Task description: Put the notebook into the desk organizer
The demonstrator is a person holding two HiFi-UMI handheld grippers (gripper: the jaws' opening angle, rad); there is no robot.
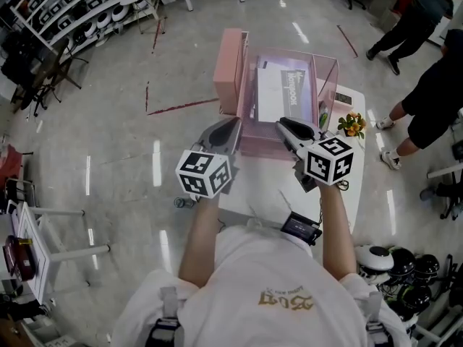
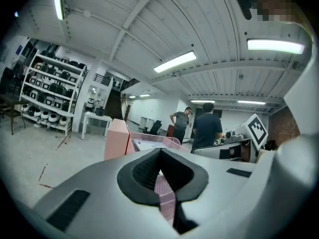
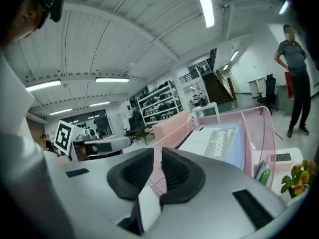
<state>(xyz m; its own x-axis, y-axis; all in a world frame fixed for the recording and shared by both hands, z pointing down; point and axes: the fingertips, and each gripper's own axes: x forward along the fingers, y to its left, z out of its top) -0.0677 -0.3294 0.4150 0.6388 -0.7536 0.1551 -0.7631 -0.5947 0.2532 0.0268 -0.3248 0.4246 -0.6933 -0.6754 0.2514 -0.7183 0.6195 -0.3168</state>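
so the notebook point(image 1: 284, 92) is already lying flat inside the pink desk organizer point(image 1: 230, 71), cover up, with the printed title running along its length. the organizer sits at the far end of the white tabletop point(image 1: 260, 186), and we've got both grippers up against its near wall.

left gripper point(image 1: 230, 125) is at the front left corner. in its own view the jaws are closed, tips meeting, with a strip of the pink mesh wall pinched in the slot between them, as far as we can tell.

right gripper point(image 1: 289, 127) is at the front, more to the right. its view shows the jaws pulled in close on the mesh edge of the organizer, just a thin slit left, and the notebook right behind it.

little bunch of orange flowers point(image 1: 353, 123) stands on the tabletop just beside the organizer's right side. two people point(image 1: 427, 6) are standing on the floor off to the far right.
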